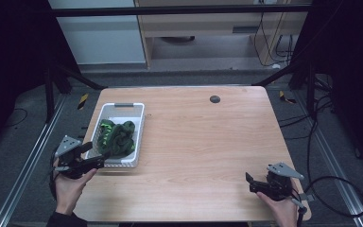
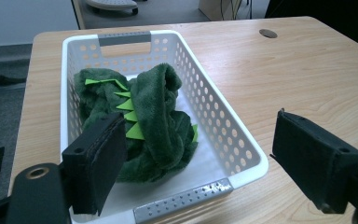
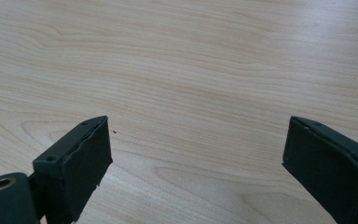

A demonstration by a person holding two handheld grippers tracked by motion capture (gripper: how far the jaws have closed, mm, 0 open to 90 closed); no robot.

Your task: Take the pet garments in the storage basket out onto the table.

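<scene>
1. Your left gripper [image 1: 98,157] sits at the near-left edge of the surface [image 1: 203,142], w/ jaws spread wide and holding nothing.
2. Just ahead of those jaws is the white perforated basket [image 2: 214,116]; its near grey-handled end lies btwn them, one jaw over the basket's inside, the other outside its long wall.
3. Inside the basket, right in front of the left-hand jaw, lies a bunched dark green plush [image 2: 156,116] w/ bright green spikes [image 2: 130,116].
4. Your right gripper [image 1: 252,182] is at the near-right corner, well apart from the basket; jaws wide open, empty, bare wood ahead of and btwn them.
</scene>
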